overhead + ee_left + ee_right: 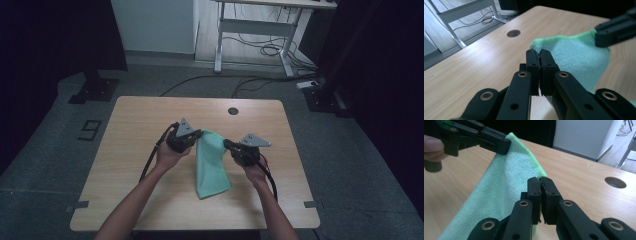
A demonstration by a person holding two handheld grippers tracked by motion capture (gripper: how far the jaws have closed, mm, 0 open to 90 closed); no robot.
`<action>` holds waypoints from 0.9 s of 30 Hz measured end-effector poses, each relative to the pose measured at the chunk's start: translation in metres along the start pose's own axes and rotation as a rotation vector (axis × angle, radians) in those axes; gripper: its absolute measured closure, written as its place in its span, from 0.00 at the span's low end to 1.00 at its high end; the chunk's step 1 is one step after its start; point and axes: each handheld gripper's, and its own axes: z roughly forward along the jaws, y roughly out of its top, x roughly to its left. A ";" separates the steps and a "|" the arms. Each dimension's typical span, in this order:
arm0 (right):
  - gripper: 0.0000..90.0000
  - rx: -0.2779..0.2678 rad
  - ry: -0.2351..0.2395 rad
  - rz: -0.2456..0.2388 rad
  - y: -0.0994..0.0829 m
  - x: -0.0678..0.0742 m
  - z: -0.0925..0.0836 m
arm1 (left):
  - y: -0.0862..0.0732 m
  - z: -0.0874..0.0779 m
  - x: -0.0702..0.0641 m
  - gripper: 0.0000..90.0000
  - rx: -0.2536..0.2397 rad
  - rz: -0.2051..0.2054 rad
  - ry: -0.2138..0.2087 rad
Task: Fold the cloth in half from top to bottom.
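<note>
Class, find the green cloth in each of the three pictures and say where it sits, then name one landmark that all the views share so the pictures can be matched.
High view: the green cloth hangs at centre between the left gripper and the right gripper.
Left gripper view: right of centre, its corner pinched in the shut jaws.
Right gripper view: left of centre, running to the lower left edge.
Shared landmark: the round hole in the table.

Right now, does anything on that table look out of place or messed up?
Nothing stands out. The green cloth is pinched at its two upper corners by the left gripper and the right gripper, its lower end resting on the table. No spills or damage.
</note>
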 end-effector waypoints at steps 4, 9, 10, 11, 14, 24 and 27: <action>0.95 0.033 0.008 -0.008 -0.009 0.006 0.001 | -0.009 0.002 -0.002 0.97 0.017 -0.019 -0.007; 0.95 0.068 0.008 -0.031 -0.013 0.012 0.004 | -0.015 0.005 -0.002 0.97 0.036 -0.028 -0.015; 0.95 0.068 0.010 -0.027 -0.013 0.012 0.004 | -0.015 0.005 -0.001 0.97 0.036 -0.031 -0.018; 0.95 0.065 0.015 -0.020 -0.013 0.011 0.004 | -0.016 0.006 -0.001 0.97 0.033 -0.035 -0.022; 0.95 0.072 0.025 -0.020 -0.016 0.014 0.004 | -0.017 0.004 -0.002 0.97 0.037 -0.030 -0.031; 0.95 0.094 0.027 0.002 -0.034 0.014 -0.004 | -0.017 -0.010 -0.025 0.97 0.060 0.004 -0.077; 0.95 0.102 0.027 0.005 -0.035 0.013 -0.007 | -0.023 -0.013 -0.029 0.97 0.061 -0.009 -0.087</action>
